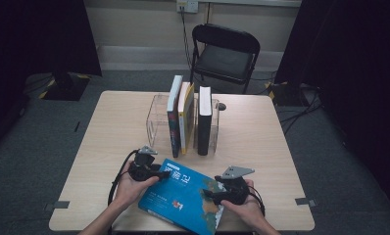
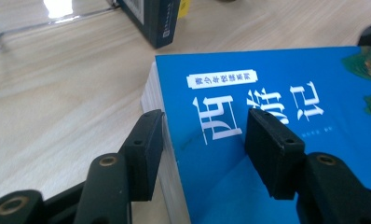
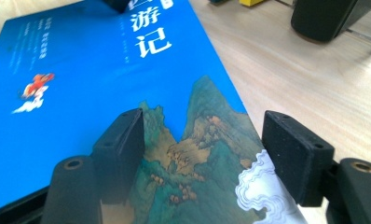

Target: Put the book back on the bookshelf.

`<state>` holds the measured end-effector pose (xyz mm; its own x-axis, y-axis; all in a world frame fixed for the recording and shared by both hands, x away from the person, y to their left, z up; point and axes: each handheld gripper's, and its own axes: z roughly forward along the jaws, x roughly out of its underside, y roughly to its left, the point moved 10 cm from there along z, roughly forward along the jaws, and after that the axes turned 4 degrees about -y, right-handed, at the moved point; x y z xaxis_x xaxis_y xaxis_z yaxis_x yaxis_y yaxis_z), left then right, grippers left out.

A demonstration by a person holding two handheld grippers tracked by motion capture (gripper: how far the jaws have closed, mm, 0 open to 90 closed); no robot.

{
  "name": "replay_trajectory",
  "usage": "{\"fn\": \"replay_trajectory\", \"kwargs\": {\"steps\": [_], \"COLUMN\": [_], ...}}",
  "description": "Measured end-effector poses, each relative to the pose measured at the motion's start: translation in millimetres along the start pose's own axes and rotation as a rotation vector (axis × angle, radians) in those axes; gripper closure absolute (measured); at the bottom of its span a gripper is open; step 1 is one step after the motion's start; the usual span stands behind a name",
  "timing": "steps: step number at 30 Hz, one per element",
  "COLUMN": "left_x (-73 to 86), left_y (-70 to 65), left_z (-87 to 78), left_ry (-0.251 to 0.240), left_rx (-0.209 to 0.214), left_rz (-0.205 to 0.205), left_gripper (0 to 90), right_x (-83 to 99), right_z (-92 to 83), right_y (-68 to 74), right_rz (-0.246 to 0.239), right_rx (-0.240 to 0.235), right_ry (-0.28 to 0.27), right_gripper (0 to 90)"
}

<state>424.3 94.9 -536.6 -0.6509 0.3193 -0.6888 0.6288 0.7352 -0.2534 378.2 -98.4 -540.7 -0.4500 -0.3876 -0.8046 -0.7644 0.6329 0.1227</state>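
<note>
A blue book [image 1: 183, 193] with white characters and a mountain picture lies slanted near the table's front edge. My left gripper [image 1: 158, 172] is at its far left corner. In the left gripper view [image 2: 204, 126] one jaw lies against the page edge and the other on the blue cover [image 2: 267, 74], clamping the corner. My right gripper [image 1: 210, 195] is at the book's right side. In the right gripper view [image 3: 202, 126] one jaw rests on the painted cover [image 3: 95, 70] and the other sits at the book's edge, gripping it.
A clear plastic book rack [image 1: 156, 115] stands mid-table with three upright books: a blue-spined one [image 1: 174, 110], a yellow one [image 1: 186, 115] and a black one [image 1: 205, 120]. A black folding chair [image 1: 225, 54] stands behind the wooden table [image 1: 261, 147]. Cables lie on the floor.
</note>
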Motion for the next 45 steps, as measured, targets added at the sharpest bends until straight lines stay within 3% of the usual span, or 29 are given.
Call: {"fn": "replay_trajectory", "kwargs": {"steps": [5, 8, 11, 18, 22, 26, 29, 33, 35, 41, 43, 45], "left_x": [1.0, 7.6, 15.8, 46.1, 61.9, 74.0, 86.7, 87.7, 87.2, 81.5, 79.5, 76.3], "left_y": [1.2, 1.9, 2.5, -9.1, -12.6, -16.2, -18.1, -18.4, -19.1, -20.9, -19.2, -16.9], "left_z": [-0.9, -8.3, -17.3, -53.2, -64.8, -74.2, -74.1, -69.6, -67.8, -66.8, -64.9, -62.5], "left_ry": [-0.008, -0.002, -0.001, -0.004, 0.005, 0.012, 0.054, 0.065, 0.074, 0.048, 0.044, 0.04], "left_rx": [0.021, 0.071, 0.048, 0.08, 0.105, 0.118, 0.125, 0.115, 0.137, 0.122, 0.123, 0.114], "left_rz": [-0.014, -0.063, -0.051, -0.028, -0.046, -0.026, -0.013, 0.008, 0.006, 0.052, 0.038, 0.05], "left_gripper": [47.4, 50.1, 45.8, 39.0, 34.7, 32.9, 32.0, 33.5, 33.6, 38.7, 38.7, 38.7], "right_x": [0.0, -3.5, -9.2, -39.6, -51.0, -48.9, -42.0, -33.9, -33.7, -31.8, -30.6, -29.3], "right_z": [-1.5, 0.0, 2.5, 11.0, 20.4, 29.8, 35.1, 40.0, 39.3, 36.3, 34.2, 32.2], "right_y": [1.0, -0.4, -1.1, -6.1, -2.1, 1.4, 2.5, 0.6, 1.4, 3.8, 2.5, 0.4], "right_rz": [-0.01, -0.018, -0.024, -0.034, -0.039, -0.032, -0.032, -0.03, -0.034, -0.035, -0.031, -0.018], "right_rx": [-0.01, -0.013, -0.011, -0.005, -0.026, -0.05, -0.06, -0.056, -0.054, -0.033, -0.018, -0.011], "right_ry": [0.007, 0.005, 0.002, -0.049, -0.057, -0.041, -0.013, 0.022, 0.027, 0.022, 0.026, 0.027], "right_gripper": [31.1, 36.9, 37.9, 41.0, 42.8, 43.6, 41.6, 40.6, 44.2, 52.3, 52.5, 52.5]}}
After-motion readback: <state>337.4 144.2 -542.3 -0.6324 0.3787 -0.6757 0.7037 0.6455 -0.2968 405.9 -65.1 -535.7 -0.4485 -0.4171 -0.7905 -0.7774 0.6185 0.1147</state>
